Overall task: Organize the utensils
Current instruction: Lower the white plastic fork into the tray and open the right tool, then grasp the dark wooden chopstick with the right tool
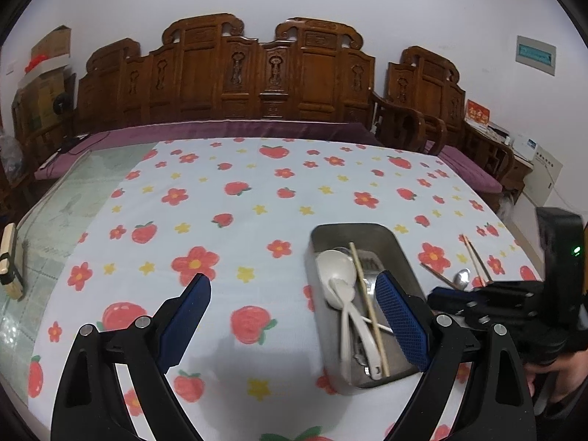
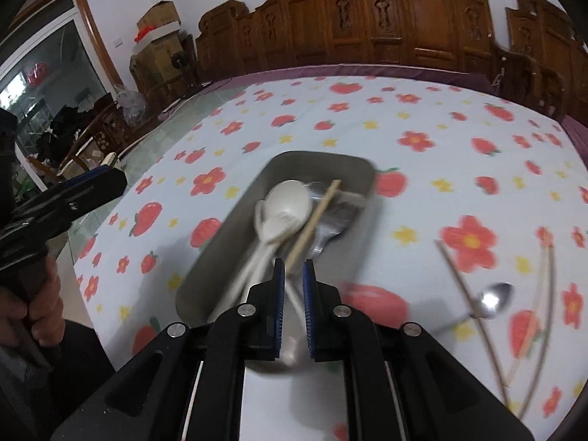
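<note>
A metal tray (image 1: 398, 246) (image 2: 294, 163) sits on the flowered tablecloth and holds white plastic spoons (image 1: 336, 275) (image 2: 288, 205), a wooden chopstick (image 1: 367, 301) (image 2: 314, 220) and metal forks (image 2: 340, 217). My left gripper (image 1: 294, 290) is open wide, its right finger over the tray. My right gripper (image 2: 293, 268) hovers above the tray's near end with its jaws a narrow gap apart; the chopstick's end lies just ahead of them. A metal spoon (image 2: 494, 299) (image 1: 461, 278) and loose chopsticks (image 2: 474, 301) (image 1: 476, 257) lie on the cloth right of the tray.
A carved wooden bench (image 1: 228, 73) with a purple cushion stands behind the table. The bare glass tabletop (image 1: 70, 198) shows left of the cloth. A small wooden item (image 1: 9, 261) lies at the far left edge.
</note>
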### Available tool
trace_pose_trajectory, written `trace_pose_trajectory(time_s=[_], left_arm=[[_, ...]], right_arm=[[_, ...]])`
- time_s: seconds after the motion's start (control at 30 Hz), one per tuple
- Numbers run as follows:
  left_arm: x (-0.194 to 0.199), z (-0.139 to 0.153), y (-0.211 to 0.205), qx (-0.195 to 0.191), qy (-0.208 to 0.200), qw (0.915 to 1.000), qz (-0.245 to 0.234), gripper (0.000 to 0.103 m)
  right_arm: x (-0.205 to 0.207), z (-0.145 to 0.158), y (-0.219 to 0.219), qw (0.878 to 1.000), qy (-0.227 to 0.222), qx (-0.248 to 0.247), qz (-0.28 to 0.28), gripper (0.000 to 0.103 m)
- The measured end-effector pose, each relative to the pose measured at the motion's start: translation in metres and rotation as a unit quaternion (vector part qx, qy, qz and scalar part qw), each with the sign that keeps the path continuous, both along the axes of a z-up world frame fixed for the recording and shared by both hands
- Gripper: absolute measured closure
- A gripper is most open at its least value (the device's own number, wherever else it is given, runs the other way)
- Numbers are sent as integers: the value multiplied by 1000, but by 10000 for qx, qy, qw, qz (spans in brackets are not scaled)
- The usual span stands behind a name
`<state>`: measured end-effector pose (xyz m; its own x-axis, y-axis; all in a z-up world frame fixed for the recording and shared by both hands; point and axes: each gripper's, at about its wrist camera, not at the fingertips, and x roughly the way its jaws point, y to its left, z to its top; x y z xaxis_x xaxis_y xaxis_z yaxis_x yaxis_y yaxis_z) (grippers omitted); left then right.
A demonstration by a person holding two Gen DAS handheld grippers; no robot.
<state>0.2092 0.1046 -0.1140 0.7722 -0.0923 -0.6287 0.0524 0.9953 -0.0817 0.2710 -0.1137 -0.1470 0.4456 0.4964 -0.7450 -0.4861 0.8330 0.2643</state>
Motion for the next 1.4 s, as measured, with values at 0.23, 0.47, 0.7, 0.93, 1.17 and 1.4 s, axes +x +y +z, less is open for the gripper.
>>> trace_pose_trajectory(time_s=[0.23, 0.47, 0.7, 0.93, 1.17, 1.4], left_arm=[[-3, 1, -36, -41, -87, 9993, -359, 15], [-9, -7, -78, 27, -49, 9967, -810, 15], [-13, -19, -112, 241, 66, 9933, -1129, 15], [-18, -29, -132, 383, 163, 9900, -1352, 16], [-20, -38, -144, 503, 280, 9874, -1476, 16], [-24, -43, -154, 656, 331, 9857, -1517, 16]], right_arm=[[-18, 11, -70, 9988, -184, -264, -381, 91], [-29, -2, -126, 9945, -183, -779, -670, 78], [-14, -38, -141, 9902, 131, -1226, -663, 78], [12, -57, -129, 9877, 260, -1474, -443, 78], [24, -69, -112, 9822, 373, -1829, -206, 78], [10, -69, -118, 9878, 533, -1457, -160, 97]])
